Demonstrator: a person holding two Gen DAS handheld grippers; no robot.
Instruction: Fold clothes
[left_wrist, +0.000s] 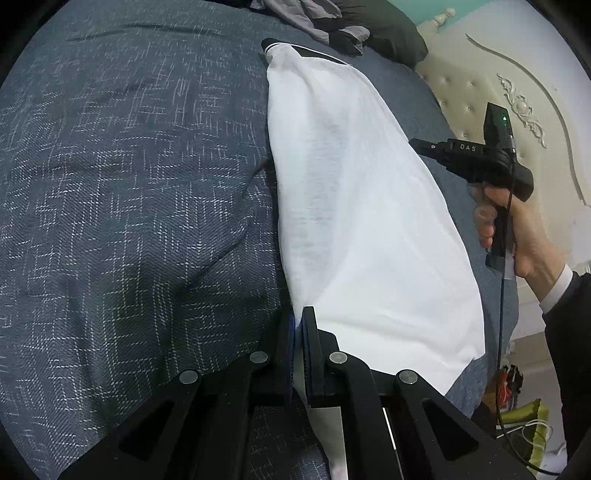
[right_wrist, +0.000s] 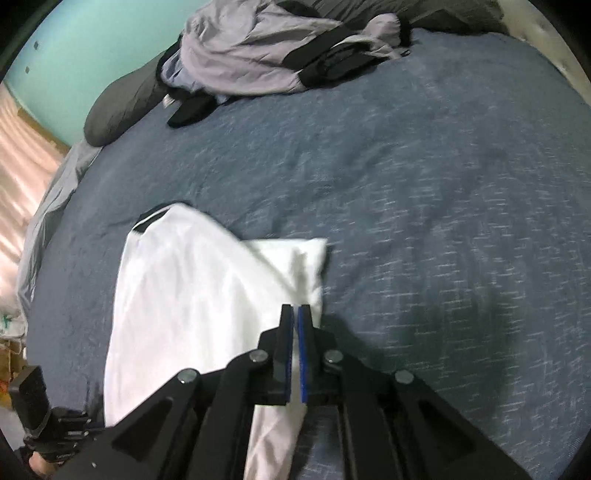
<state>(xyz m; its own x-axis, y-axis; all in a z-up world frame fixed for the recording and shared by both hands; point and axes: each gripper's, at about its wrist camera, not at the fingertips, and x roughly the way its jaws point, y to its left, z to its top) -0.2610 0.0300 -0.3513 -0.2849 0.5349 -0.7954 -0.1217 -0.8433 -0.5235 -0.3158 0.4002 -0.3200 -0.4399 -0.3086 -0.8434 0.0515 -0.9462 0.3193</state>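
Both my left fingers (left_wrist: 300, 325) and right fingers (right_wrist: 295, 317) pinch the white shirt (left_wrist: 354, 221); its pinched edges hide between them.

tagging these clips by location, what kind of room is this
Most likely a bedroom. The white shirt lies on a bed with a blue-grey bedspread, a cream tufted headboard stands at one end, and a dark pillow sits beside a pile of unfolded clothes.

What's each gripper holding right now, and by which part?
Both grip the white shirt. Left gripper is shut on its near left edge; right gripper is shut on its near right edge.
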